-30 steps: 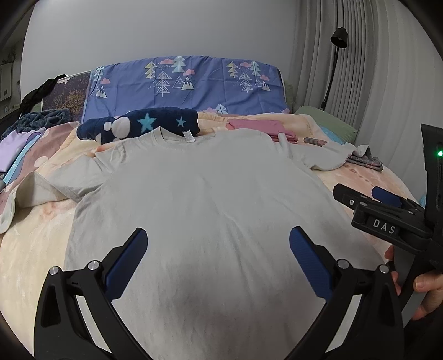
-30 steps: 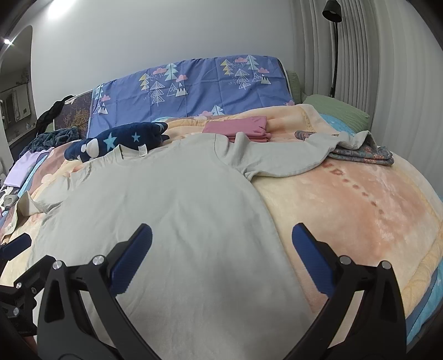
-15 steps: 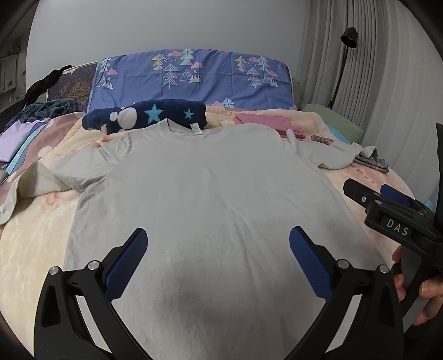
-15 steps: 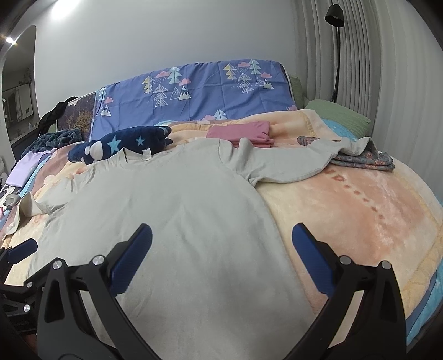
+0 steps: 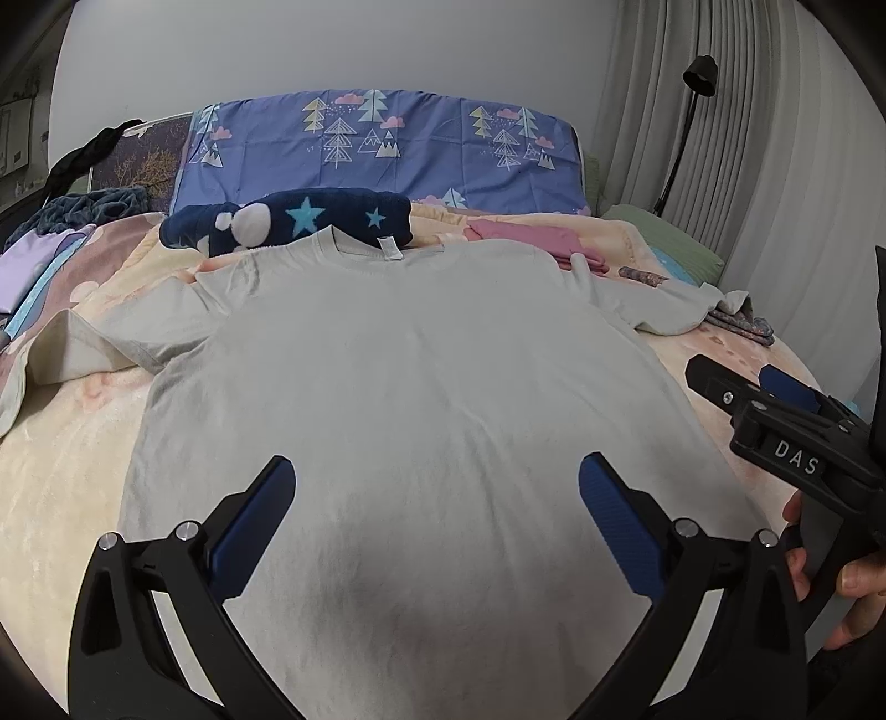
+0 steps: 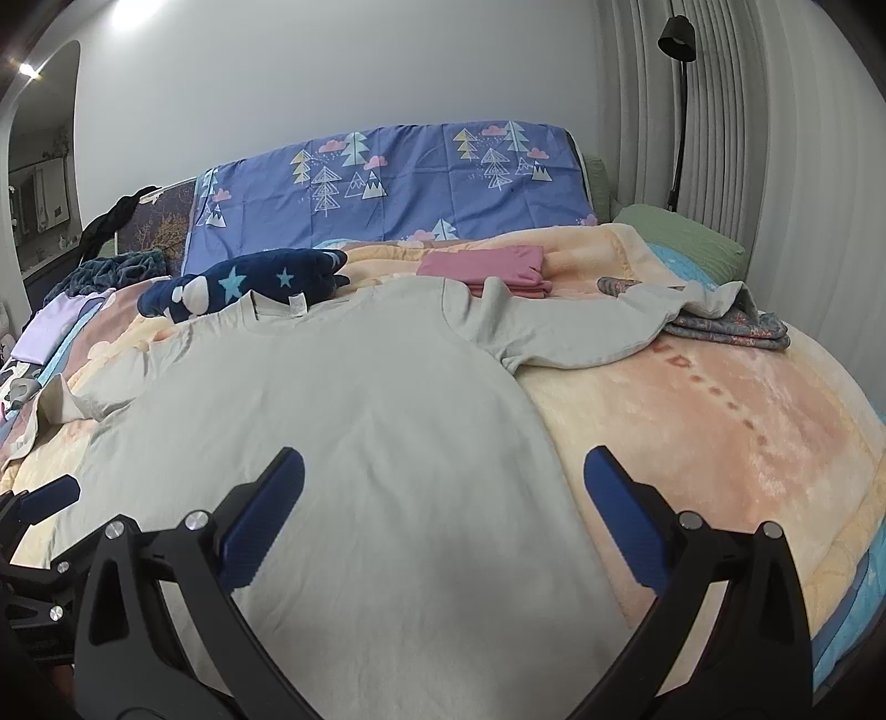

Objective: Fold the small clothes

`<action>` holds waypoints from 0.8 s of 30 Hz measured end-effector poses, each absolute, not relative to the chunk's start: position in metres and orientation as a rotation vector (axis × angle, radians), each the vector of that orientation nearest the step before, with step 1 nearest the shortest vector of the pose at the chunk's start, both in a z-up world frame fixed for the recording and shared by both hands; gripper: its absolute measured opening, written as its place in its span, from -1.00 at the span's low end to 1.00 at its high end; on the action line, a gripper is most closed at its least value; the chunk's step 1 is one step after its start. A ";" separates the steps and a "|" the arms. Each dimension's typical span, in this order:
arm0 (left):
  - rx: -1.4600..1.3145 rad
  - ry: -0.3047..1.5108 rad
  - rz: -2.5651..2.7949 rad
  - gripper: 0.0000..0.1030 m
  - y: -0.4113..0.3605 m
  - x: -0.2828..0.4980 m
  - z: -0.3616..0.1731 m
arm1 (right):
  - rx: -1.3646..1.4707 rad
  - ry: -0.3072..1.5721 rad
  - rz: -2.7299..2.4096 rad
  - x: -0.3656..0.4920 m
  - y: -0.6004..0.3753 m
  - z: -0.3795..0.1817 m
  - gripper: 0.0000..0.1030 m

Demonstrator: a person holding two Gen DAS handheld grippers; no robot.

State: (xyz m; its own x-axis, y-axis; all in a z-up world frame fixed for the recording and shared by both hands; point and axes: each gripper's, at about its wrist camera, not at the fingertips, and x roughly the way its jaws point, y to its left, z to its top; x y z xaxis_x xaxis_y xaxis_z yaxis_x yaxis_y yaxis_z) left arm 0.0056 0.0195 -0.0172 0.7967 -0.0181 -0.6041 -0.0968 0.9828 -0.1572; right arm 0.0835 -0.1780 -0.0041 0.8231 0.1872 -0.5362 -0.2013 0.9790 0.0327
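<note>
A pale grey T-shirt [image 5: 421,387] [image 6: 343,421] lies spread flat on the bed, collar and white tag toward the headboard, both sleeves out to the sides. My left gripper [image 5: 434,509] hovers open over the shirt's lower middle, nothing between its blue pads. Open as well, my right gripper [image 6: 443,504] hangs above the shirt's right side near its edge. The right gripper also shows at the right of the left wrist view [image 5: 786,421], held by a hand [image 5: 853,587]. The right sleeve's end rests on a patterned folded cloth [image 6: 731,327].
A peach blanket [image 6: 720,421] covers the bed. A navy star-print plush [image 5: 299,219], folded pink clothes [image 6: 487,266], a green pillow [image 6: 686,238] and a purple tree-print pillow [image 5: 387,149] sit near the headboard. Lilac clothes [image 5: 27,266] lie at left; curtains and a lamp [image 6: 678,39] stand at right.
Both grippers have drawn slightly back and tilted up, so the shirt sits a little lower and farther in view. Both stayed open; the shirt has not moved.
</note>
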 end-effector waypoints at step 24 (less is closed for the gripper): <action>-0.571 0.657 0.160 -0.17 0.144 -0.018 -0.032 | -0.071 0.569 0.191 0.093 -0.174 0.004 0.96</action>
State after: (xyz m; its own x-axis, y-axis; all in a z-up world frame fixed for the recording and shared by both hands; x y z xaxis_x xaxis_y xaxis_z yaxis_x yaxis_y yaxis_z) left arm -0.0182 0.1439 -0.0317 0.7861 -0.0358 -0.6171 -0.3152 0.8355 -0.4501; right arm 0.0928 -0.1738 0.0038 0.8252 0.1604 -0.5415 -0.1996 0.9798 -0.0139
